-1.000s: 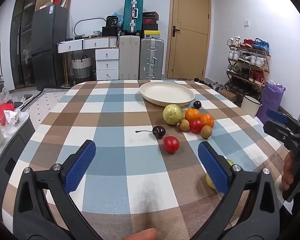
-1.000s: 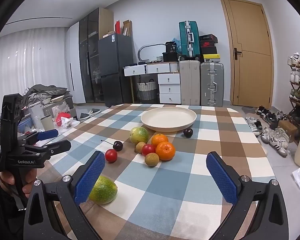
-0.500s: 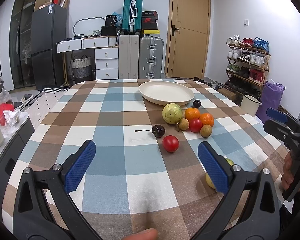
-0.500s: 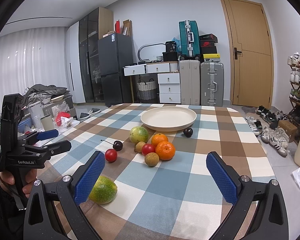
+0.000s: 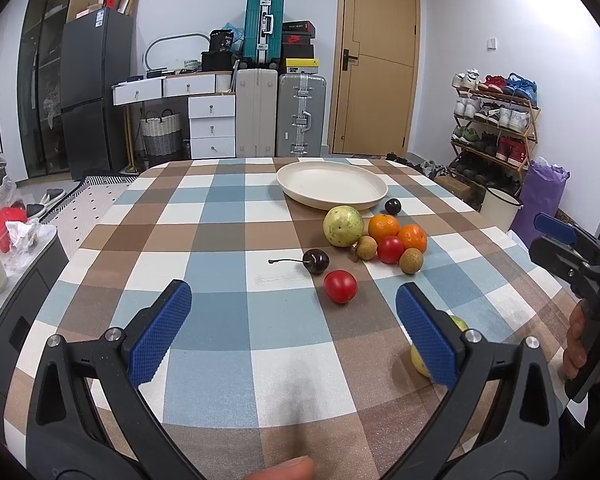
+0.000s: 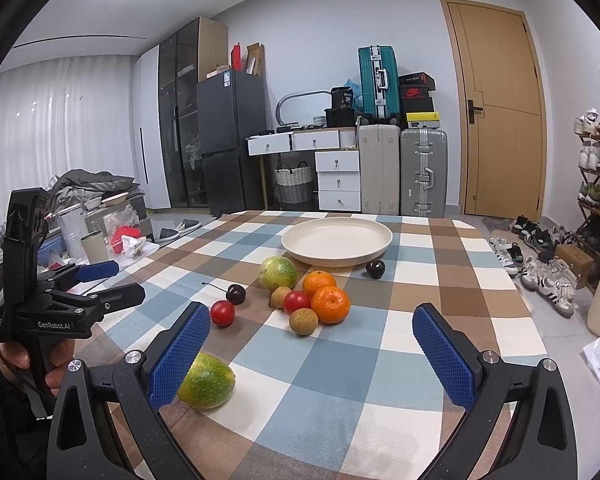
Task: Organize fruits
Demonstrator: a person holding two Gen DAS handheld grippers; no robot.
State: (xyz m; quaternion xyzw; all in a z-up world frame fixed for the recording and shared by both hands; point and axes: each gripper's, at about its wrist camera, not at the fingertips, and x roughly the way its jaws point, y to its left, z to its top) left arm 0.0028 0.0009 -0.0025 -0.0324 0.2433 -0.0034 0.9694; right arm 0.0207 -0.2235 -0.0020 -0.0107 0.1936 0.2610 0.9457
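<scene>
Checked cloth covered the table (image 5: 228,240). Fruit sat clustered just before the empty cream plate (image 6: 336,240): guava (image 5: 343,226), two oranges (image 6: 330,304), tomatoes (image 5: 340,286), a cherry (image 5: 315,260). A green mango (image 6: 208,380) lay apart, beside the right gripper (image 6: 314,354). Both it and the left gripper (image 5: 294,330) hung spread wide, holding nothing.

Home interior: dark two-door refrigerator (image 6: 232,140), stacked hard-shell suitcases (image 6: 400,168), wooden shoe rack (image 5: 492,128), checked-cloth desk (image 5: 220,248).
</scene>
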